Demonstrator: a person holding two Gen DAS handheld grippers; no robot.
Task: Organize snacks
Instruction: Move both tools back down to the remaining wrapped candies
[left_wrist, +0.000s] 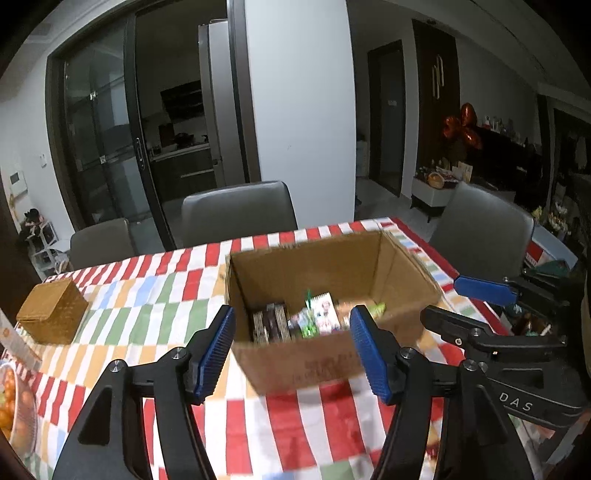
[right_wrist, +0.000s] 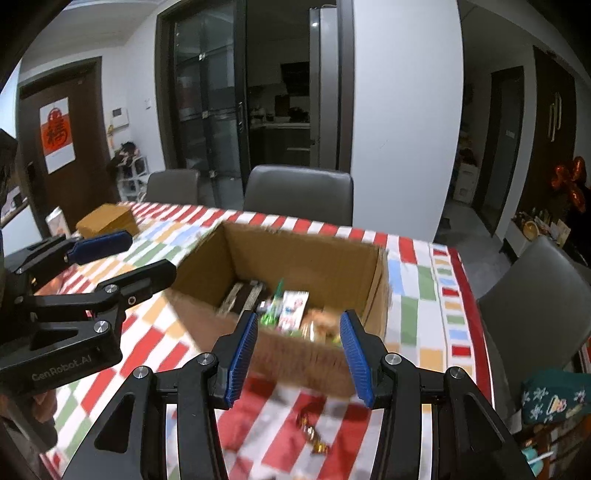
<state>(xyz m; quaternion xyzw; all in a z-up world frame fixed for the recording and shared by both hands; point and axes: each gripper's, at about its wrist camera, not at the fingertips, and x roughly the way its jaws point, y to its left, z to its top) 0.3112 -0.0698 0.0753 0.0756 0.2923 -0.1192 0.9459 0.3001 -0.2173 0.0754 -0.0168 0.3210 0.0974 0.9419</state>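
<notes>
Clearly both claws hang released over the near edge of the table, nothing between their blue pads. At the far left of the left wrist view sits a woven box (left_wrist: 51, 311) on the striped tablecloth (left_wrist: 155, 302), well apart from the work. At centre, the left gripper (left_wrist: 293, 350) frames the cardboard box (left_wrist: 332, 258), where the snacks (left_wrist: 306, 319) lie packed along the near wall, probably to keep them together. Toward the right, the right gripper (right_wrist: 298, 356) faces the same box, and a loose wrapped candy (right_wrist: 314, 437) lies on the cloth below it, likely next to be collected.
</notes>
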